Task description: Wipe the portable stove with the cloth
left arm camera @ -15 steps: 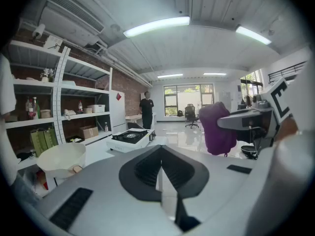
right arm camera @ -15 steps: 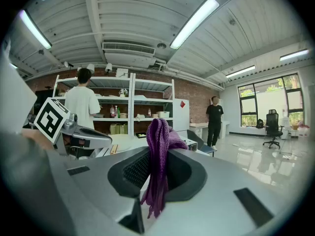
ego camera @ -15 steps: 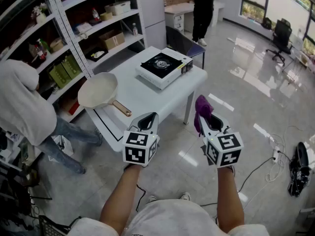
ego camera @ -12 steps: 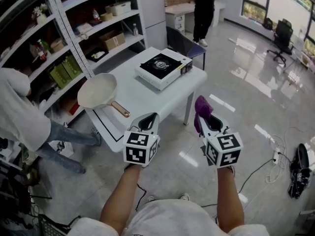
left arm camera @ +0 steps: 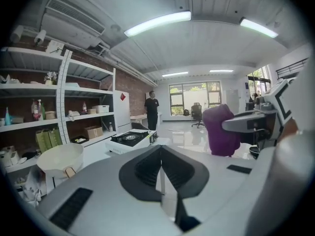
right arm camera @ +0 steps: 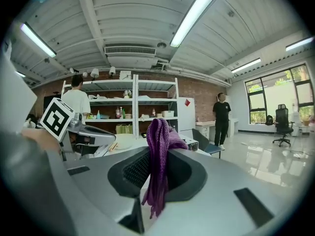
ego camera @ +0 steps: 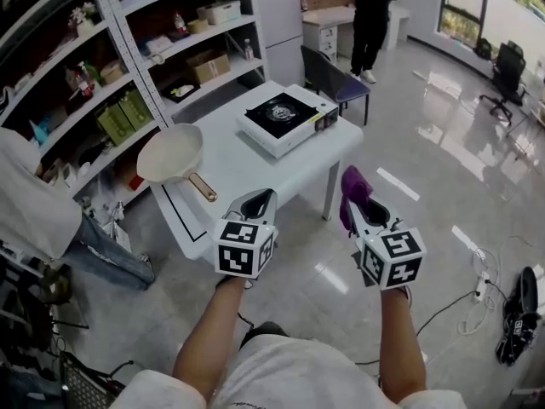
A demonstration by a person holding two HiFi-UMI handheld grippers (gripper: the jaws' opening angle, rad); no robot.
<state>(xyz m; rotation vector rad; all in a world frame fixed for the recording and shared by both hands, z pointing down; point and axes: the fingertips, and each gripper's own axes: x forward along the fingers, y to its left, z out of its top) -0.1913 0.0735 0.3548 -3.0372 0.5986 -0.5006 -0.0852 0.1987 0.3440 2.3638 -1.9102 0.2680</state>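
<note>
The portable stove (ego camera: 287, 118), white with a black top, sits on the far right part of a white table (ego camera: 247, 164); it also shows small in the left gripper view as the stove (left arm camera: 132, 140). A purple cloth (ego camera: 352, 192) is pinched in my right gripper (ego camera: 356, 204), held in the air in front of the table, well short of the stove. The cloth (right arm camera: 160, 166) hangs down between the jaws. My left gripper (ego camera: 256, 204) hovers near the table's front edge, jaws closed with nothing between them.
A white pan (ego camera: 172, 156) with a wooden handle lies on the table's left part. Metal shelves (ego camera: 145, 58) with boxes stand behind. One person (ego camera: 38, 203) bends at the left; another person (ego camera: 372, 7) stands far back. A blue chair (ego camera: 336, 83) is behind the table.
The view has shifted slightly; the bent-over person at the left has moved further out of frame. Both grippers stay about where they were, the cloth still held.
</note>
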